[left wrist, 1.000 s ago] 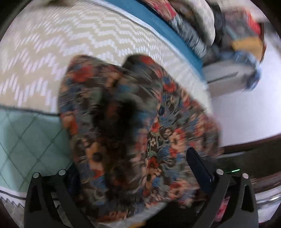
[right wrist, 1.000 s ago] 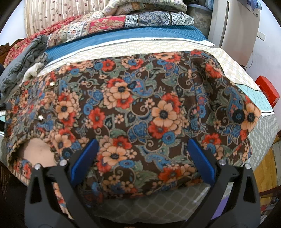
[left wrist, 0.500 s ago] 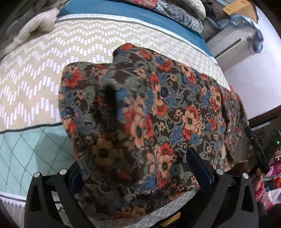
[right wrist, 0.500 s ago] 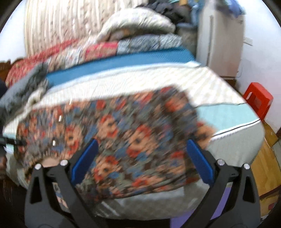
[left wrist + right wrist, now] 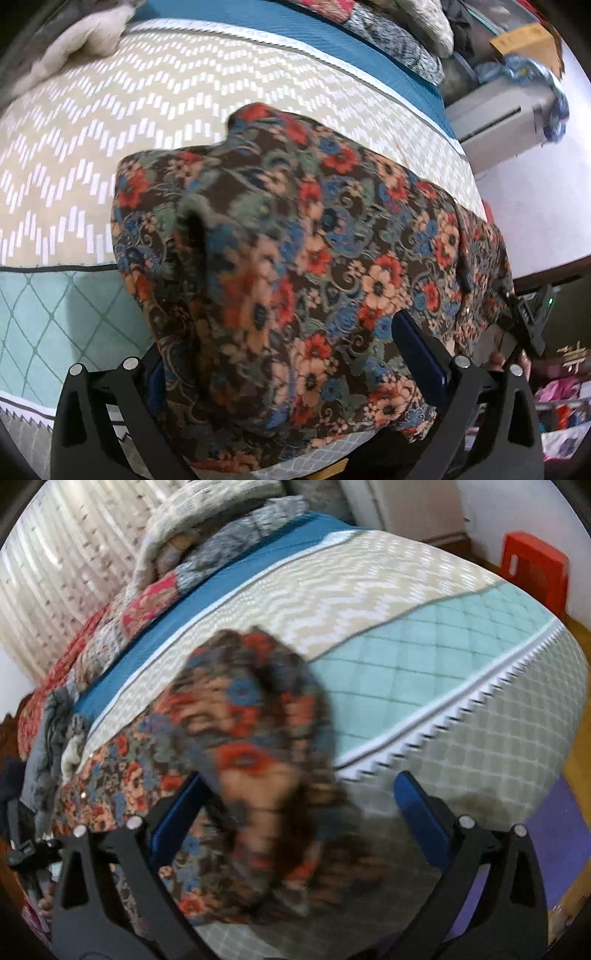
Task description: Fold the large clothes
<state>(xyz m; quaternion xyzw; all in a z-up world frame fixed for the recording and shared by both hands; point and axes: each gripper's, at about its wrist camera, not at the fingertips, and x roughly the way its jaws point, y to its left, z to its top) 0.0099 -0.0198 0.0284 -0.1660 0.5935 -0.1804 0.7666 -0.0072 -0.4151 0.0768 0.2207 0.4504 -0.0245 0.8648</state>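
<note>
1. The bed (image 5: 155, 122) is the biggest thing. Its cover has tan zigzags, a pale green part with a diamond grid, and a blue band near the far side.
2. A pile of patchwork quilts (image 5: 122, 624) sits along the far edge of the bed. They look soft and lumpy.
3. The flowered garment (image 5: 314, 266) lies on the near edge of the bed, hanging a bit over the side. It is dark brown cloth with red, orange and blue flowers, and it is bunched into rounded folds.
4. A white cabinet (image 5: 495, 118) stands past the bed, with blue cloth on top.
5. A red stool (image 5: 533, 568) stands on the wood floor by the wall.
6. The left gripper (image 5: 295, 354) is wide open, with the garment lying between its blue fingers.
7. The right gripper (image 5: 299, 805) is wide open too. A blurry clump of the garment sits between its fingers and hides the bed edge behind it.
</note>
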